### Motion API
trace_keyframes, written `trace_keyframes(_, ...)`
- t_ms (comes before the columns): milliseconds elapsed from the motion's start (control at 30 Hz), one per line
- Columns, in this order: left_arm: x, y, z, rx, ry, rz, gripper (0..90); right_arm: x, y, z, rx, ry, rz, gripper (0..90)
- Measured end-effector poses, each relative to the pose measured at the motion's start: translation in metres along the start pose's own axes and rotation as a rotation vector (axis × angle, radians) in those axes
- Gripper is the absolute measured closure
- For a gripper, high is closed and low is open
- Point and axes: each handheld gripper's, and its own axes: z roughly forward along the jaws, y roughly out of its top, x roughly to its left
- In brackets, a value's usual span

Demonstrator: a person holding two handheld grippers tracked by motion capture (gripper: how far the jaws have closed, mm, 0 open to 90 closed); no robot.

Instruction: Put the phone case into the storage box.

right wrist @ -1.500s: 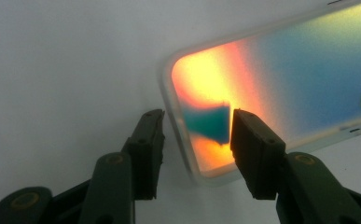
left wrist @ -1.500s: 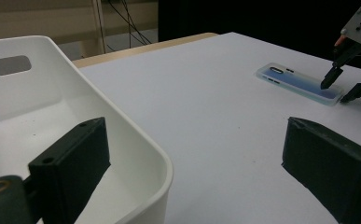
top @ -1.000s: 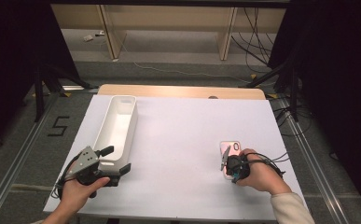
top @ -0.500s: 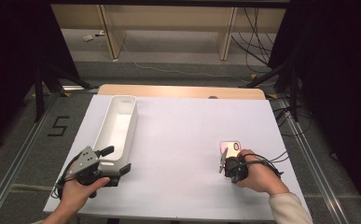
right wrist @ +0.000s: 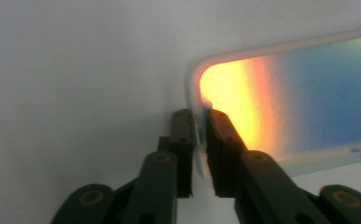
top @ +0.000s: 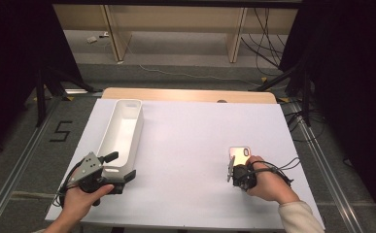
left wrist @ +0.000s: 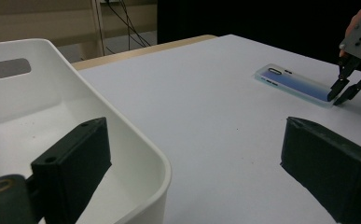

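Note:
A translucent phone case [top: 239,153] with a rainbow sheen lies flat on the white table at the right. It also appears far off as a bluish case [left wrist: 295,84] and close up as a yellow-to-blue case [right wrist: 299,102]. My right gripper [top: 237,165] [right wrist: 199,119] sits at its near end. Its jaws have just been closing, and they now pinch the case's raised rim. In the left gripper view the right gripper [left wrist: 339,93] touches the case's end. My left gripper [top: 120,166] [left wrist: 192,140] is open, with one jaw over the near end of the white bin [top: 138,127].
The long white bin's rim [left wrist: 136,144] curves just in front of my left jaw, and the bin holds nothing. The white table cover [top: 190,136] ends at a wooden strip [top: 185,94] at the back. Dark floor and metal rails lie to both sides.
The right gripper's jaws have narrowed onto the near end of the phone case. Both hands and the case have stayed where they were.

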Motion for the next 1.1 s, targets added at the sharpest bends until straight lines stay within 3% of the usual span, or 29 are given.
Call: trace_keyframes(1100, -0.0003, 0.0001, 0.0001, -0.004, -0.002, 0.002, 7.5, 0.0015, 0.0005, -0.0002, 0.0, -0.013, -0.039, 88.0)
